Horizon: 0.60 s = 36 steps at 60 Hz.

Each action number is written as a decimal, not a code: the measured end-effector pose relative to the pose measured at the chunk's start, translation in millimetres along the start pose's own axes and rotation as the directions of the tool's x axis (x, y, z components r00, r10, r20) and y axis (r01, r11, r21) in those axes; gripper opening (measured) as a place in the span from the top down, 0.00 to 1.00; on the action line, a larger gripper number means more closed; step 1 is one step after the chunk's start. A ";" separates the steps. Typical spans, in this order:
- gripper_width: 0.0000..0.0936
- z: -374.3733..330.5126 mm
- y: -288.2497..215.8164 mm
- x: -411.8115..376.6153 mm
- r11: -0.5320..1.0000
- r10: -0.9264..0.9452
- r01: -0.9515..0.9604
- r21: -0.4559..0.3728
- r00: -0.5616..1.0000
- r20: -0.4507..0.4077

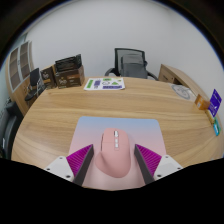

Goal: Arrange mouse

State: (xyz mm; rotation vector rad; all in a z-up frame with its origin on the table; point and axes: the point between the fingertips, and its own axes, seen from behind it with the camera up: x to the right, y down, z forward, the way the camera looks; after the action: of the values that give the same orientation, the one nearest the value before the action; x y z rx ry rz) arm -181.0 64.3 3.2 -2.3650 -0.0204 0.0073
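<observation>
A pale pink computer mouse sits between my gripper's two fingers, its wheel end pointing away from me. Both magenta pads press against its sides, so the gripper is shut on it. The mouse is over the near part of a lilac-pink mouse mat that lies on the wooden table. I cannot tell whether the mouse rests on the mat or is held just above it.
A leaflet lies at the table's far edge, with a black office chair behind it. Dark boxes stand at the far left. A purple item and a small teal item are at the right.
</observation>
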 end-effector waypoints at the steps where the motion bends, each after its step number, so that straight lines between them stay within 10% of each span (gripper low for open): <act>1: 0.10 -4.0 0.5 -1.5 1.000 -0.001 0.001 0.001 1.000 0.002; 36: 0.10 -222.8 53.1 -0.6 0.987 0.085 -0.098 0.128 0.991 0.104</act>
State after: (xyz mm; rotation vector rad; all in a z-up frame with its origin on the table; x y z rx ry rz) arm -178.4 -129.7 124.9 -2.2282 0.0400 0.1641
